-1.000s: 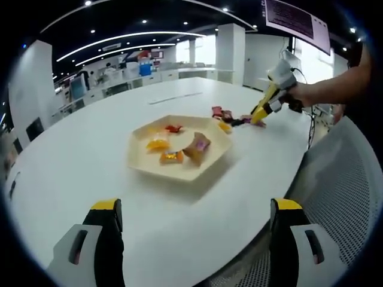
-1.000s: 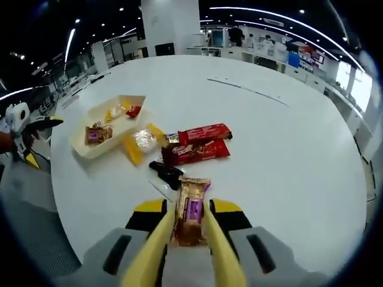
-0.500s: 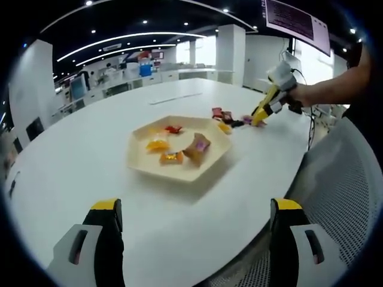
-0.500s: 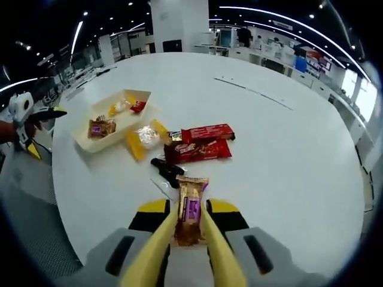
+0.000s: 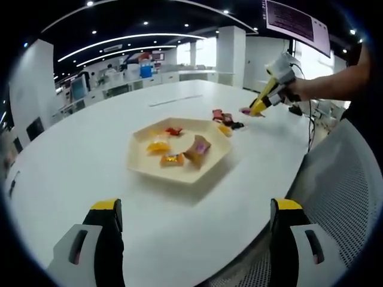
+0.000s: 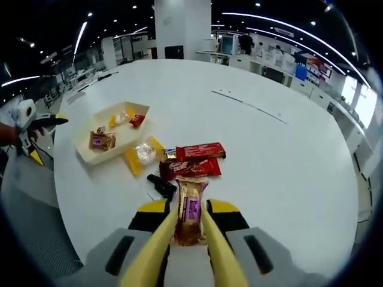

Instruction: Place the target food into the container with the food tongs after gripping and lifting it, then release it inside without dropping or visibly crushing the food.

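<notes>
Two yellow tong blades of the right gripper (image 6: pixel 190 230) pinch a brown snack bar (image 6: pixel 190 210), hiding its lower end. Since a moment ago it has risen clear of the table (image 6: pixel 281 155), above the red packets (image 6: pixel 192 160). Its long axis runs along the blades, pointing away from the camera. The tray (image 5: pixel 179 170) sits apart. The left gripper (image 5: pixel 194 230) is spread wide, empty.

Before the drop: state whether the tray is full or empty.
Partly filled: the tray holds several wrapped snacks with bare floor between.
</notes>
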